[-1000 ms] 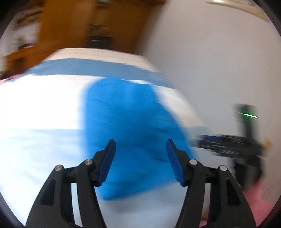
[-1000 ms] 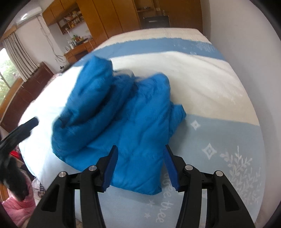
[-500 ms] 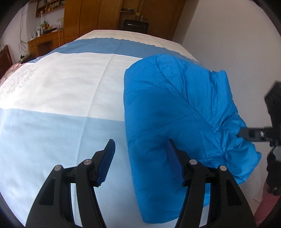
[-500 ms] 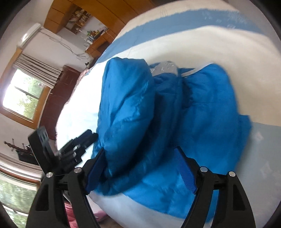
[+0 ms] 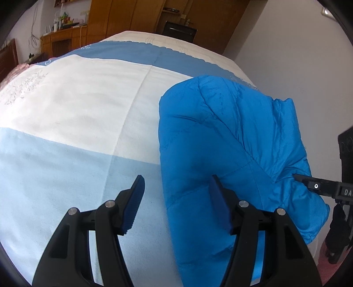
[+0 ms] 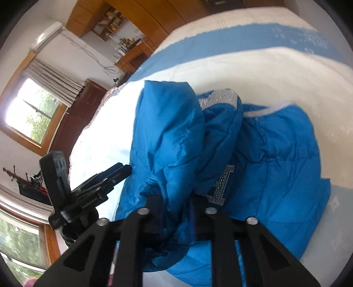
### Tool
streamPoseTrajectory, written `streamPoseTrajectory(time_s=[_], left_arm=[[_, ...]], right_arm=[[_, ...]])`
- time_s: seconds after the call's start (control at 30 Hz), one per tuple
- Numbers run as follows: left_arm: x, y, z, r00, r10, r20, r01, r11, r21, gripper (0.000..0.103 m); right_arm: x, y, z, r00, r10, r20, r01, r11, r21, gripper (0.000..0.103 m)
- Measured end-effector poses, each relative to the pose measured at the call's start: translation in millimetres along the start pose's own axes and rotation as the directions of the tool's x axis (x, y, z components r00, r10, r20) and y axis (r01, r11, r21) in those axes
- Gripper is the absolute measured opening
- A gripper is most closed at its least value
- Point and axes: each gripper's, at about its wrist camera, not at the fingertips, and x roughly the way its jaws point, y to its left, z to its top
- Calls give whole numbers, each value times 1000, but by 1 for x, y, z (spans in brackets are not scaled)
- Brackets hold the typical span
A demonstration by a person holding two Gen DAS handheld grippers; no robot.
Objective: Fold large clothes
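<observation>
A bright blue puffer jacket (image 5: 220, 141) lies bunched on the bed, near its right edge. My left gripper (image 5: 176, 203) is open, its right finger over the jacket's near edge, its left finger over the bedspread. My right gripper (image 6: 176, 212) is shut on a fold of the jacket (image 6: 167, 154); the fabric hides its fingertips. The jacket's grey lining (image 6: 218, 99) shows near the collar. The right gripper's tip (image 5: 308, 183) shows at the jacket's right side in the left wrist view. The left gripper (image 6: 106, 178) shows at the jacket's left in the right wrist view.
The bedspread (image 5: 77, 106) has white, light blue and darker blue bands. A white wall (image 5: 297, 55) runs along the bed's right side. Wooden cabinets (image 5: 132, 17) and a desk (image 5: 59, 42) stand behind the bed. A window (image 6: 30, 114) is at the left.
My right gripper has moved in low and closed on a fold of the jacket. My left gripper has swung left toward the jacket's near edge and stayed open.
</observation>
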Motion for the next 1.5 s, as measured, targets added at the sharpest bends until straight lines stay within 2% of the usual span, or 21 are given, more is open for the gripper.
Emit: streamPoseTrajectory(time_s=[0.1, 0.2, 0.4, 0.53, 0.67, 0.8, 0.93, 1.13, 1.2, 1.3, 1.4, 1.5], left_arm=[[-11, 1, 1, 1000, -17, 17, 17, 1000, -8, 60], [-21, -5, 1, 998, -48, 34, 48, 999, 8, 60], [-23, -45, -5, 995, -91, 28, 87, 990, 109, 61], [-1, -69, -14, 996, -87, -20, 89, 982, 164, 61], [12, -82, -23, 998, -66, -24, 69, 975, 210, 61], [28, -82, -31, 997, -65, -43, 73, 975, 211, 61], [43, -73, -32, 994, -83, -68, 95, 976, 195, 61], [43, -74, -35, 996, -62, -65, 74, 977, 201, 62], [38, -73, -35, 993, -80, -84, 93, 980, 174, 62], [27, -68, -27, 992, -82, -94, 96, 983, 155, 60], [14, -66, -14, 998, -54, -40, 60, 985, 160, 60], [8, -67, 1, 998, -52, -20, 54, 985, 163, 60]], right_arm=[[-31, 8, -9, 999, -3, 51, 5, 999, -47, 10], [-64, 7, -24, 994, -16, 105, 21, 999, -46, 10], [-101, -22, -54, 983, -74, 167, 70, 997, 33, 10], [-94, -63, -72, 984, -95, 151, 76, 988, 131, 10], [-74, -90, -93, 988, -98, 122, 78, 984, 161, 11], [-58, -106, -101, 988, -99, 114, 78, 981, 180, 12], [-42, -107, -101, 988, -96, 119, 72, 979, 190, 13], [-42, -105, -100, 987, -112, 119, 87, 977, 197, 14], [-48, -99, -99, 985, -135, 107, 113, 975, 190, 21], [-65, -77, -97, 968, -224, 116, 209, 969, 131, 29], [-92, -47, -94, 923, -340, 178, 334, 940, 64, 29], [-111, -27, -81, 902, -354, 247, 360, 933, 24, 29]])
